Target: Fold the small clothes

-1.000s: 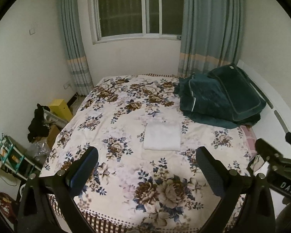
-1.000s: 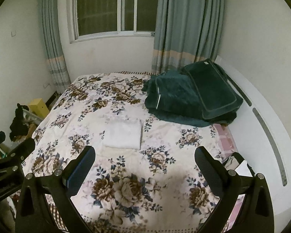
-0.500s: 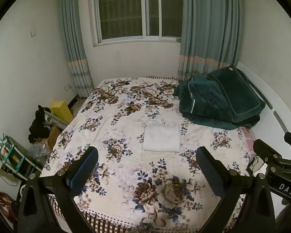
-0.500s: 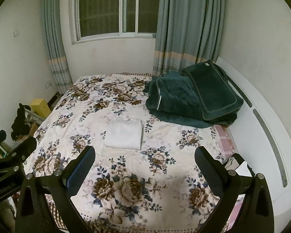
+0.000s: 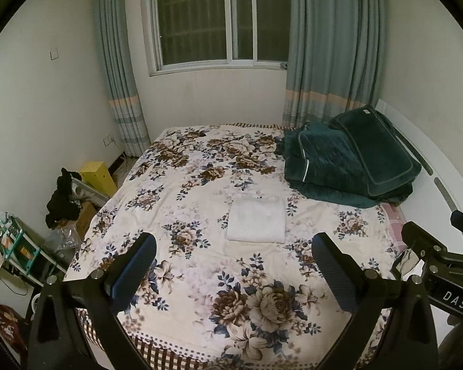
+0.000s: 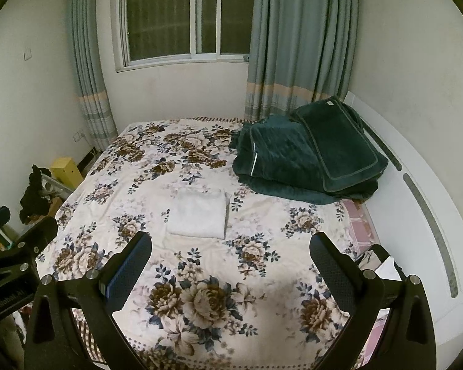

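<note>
A white garment [image 5: 256, 219] lies folded into a flat rectangle in the middle of the floral bedspread [image 5: 200, 166]; it also shows in the right wrist view [image 6: 198, 212]. My left gripper [image 5: 233, 262] is open and empty, held high above the near end of the bed, well short of the garment. My right gripper [image 6: 230, 260] is open and empty too, held back the same way. Each gripper's body shows at the edge of the other's view.
A dark green folded quilt and pillow [image 5: 348, 166] lie at the bed's far right by the white headboard [image 6: 416, 203]. Left of the bed are a yellow box [image 5: 97, 175], black clothes [image 5: 61, 200] and a cluttered shelf [image 5: 12, 246]. A curtained window is beyond.
Both grippers have lifted and drawn back a little, so the garment and bed sit lower in both views. The garment has not moved.
</note>
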Demonstrator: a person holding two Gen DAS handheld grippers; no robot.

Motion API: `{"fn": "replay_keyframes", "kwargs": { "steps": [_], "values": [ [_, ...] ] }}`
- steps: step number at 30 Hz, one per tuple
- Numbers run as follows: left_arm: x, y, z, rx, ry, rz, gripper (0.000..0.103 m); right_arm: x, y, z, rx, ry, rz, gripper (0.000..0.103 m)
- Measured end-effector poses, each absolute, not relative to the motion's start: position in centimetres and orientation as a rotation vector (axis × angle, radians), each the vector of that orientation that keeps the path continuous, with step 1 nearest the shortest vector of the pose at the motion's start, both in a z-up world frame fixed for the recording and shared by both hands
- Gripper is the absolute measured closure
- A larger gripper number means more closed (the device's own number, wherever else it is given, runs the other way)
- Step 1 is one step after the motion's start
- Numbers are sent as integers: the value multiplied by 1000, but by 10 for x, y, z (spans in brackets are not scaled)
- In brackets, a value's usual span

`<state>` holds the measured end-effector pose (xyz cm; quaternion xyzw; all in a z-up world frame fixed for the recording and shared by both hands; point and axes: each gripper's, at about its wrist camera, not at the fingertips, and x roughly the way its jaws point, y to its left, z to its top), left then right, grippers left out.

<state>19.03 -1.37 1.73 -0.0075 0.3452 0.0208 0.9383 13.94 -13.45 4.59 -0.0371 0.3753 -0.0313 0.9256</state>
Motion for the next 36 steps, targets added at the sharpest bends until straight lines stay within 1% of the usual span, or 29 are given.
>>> {"fn": "replay_keyframes", "kwargs": {
  "steps": [36],
  "values": [
    [191, -25, 36, -14, 672, 43, 0, 138, -136, 53, -58, 754, -72, 0]
  ]
}}
